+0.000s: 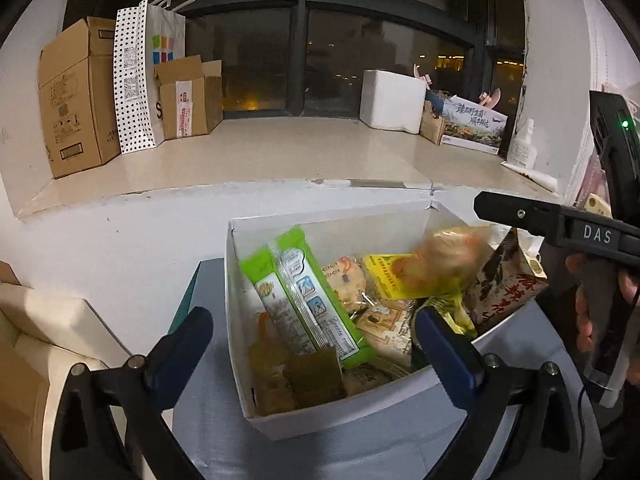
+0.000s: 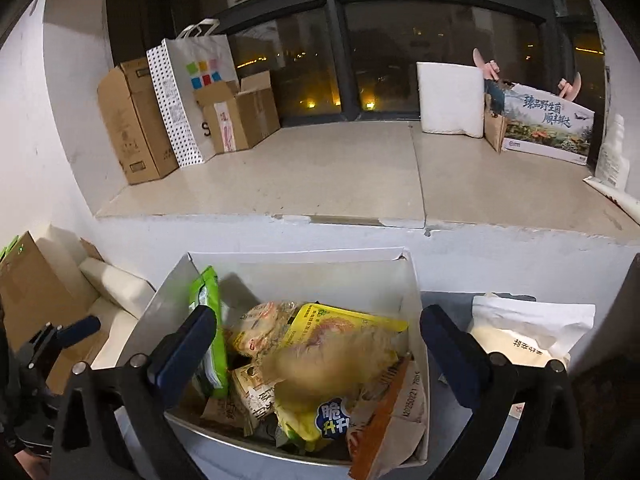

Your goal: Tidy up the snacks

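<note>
A white open box (image 1: 240, 280) (image 2: 416, 304) on a grey table holds several snack packs: a green pack (image 1: 316, 300) (image 2: 206, 312), a yellow pack (image 1: 390, 276) (image 2: 340, 324) and a dark red printed bag (image 1: 508, 284). A clear pack of yellowish snacks (image 1: 448, 256) (image 2: 332, 364) is blurred in mid-air just above the pile. My left gripper (image 1: 314, 340) is open and empty over the box's near left side. My right gripper (image 2: 320, 344) is open above the blurred pack; it also shows in the left wrist view (image 1: 520, 212).
A white bag (image 2: 528, 332) lies on the table right of the box. A window ledge (image 1: 280, 152) behind carries cardboard boxes (image 1: 76, 92), a dotted paper bag (image 1: 144, 76), a white foam block (image 1: 392, 98) and a printed carton (image 1: 474, 124). Cream cushions (image 1: 52, 320) sit at left.
</note>
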`<state>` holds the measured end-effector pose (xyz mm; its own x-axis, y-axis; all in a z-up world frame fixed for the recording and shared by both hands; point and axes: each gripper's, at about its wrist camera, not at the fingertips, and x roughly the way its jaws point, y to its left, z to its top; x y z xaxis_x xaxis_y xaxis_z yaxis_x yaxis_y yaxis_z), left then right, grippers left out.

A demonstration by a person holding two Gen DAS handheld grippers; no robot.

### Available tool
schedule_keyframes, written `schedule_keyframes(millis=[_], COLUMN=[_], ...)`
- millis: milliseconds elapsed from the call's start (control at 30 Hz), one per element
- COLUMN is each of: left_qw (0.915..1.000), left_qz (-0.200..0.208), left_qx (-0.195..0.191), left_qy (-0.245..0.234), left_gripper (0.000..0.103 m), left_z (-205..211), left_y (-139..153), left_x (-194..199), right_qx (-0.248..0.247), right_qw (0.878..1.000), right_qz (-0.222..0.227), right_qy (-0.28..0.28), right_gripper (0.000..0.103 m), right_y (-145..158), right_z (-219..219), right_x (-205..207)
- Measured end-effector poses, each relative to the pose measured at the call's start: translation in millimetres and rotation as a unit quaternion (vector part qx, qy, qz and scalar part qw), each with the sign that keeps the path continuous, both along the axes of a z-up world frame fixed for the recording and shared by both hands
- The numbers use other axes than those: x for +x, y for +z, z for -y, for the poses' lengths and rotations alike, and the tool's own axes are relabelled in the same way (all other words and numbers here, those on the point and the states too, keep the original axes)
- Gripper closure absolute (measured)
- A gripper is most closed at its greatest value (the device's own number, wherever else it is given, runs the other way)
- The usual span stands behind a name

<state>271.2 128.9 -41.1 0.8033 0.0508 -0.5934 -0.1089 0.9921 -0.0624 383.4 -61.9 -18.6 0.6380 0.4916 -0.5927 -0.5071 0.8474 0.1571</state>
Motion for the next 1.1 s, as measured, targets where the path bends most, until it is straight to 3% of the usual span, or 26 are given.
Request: schedule_keyframes(millis=[100, 200, 333, 433, 633, 833, 967, 1100], left_qw=[0.9997, 0.9988, 0.9969, 0.9954, 0.9956, 0.9966, 0.9966, 0.9957], left_qz=[0.016, 0.033, 0.068, 0.079, 0.09, 0.078, 0.076, 0.088], left_qx=[0.019, 0.034, 0.008, 0.017, 0.024, 0.002, 0.003, 0.005], left_qy=[0.007, 0.01, 0.038, 0.05, 0.006, -0.026, -0.03, -0.028], left_gripper=[0.0, 0.0, 0.0, 0.0, 0.0, 0.0, 0.0, 0.0], left_z=[6.9, 15.4, 20.3, 29.8, 62.7, 98.1, 118.1, 130.4], left_y=[5.1, 14.6, 24.8, 30.9, 42.3, 44.4, 50.7, 57.4], left_x=[-9.5, -23.9, -61.6, -89.6, -143.9, -182.7, -206.0, -225.3], right_qx=[-0.008, -0.022, -0.032, -0.018, -0.002, 0.021, 0.004, 0.004], right_qw=[1.0, 0.999, 0.995, 0.994, 0.991, 0.994, 0.993, 0.995], right_qz=[0.006, 0.042, 0.091, 0.108, 0.131, 0.107, 0.113, 0.079], right_qy=[-0.002, -0.01, -0.022, -0.009, -0.002, -0.026, -0.033, -0.056], right_gripper=[0.0, 0.0, 0.0, 0.0, 0.0, 0.0, 0.0, 0.0], right_y=[2.0, 10.7, 24.2, 30.2, 39.8, 43.5, 39.4, 24.1], right_z=[0.1, 2.5, 15.4, 31.1, 73.6, 115.6, 130.0, 142.7], right_x=[-7.2, -27.3, -67.1, -98.0, -168.0, -216.7, -249.5, -271.4])
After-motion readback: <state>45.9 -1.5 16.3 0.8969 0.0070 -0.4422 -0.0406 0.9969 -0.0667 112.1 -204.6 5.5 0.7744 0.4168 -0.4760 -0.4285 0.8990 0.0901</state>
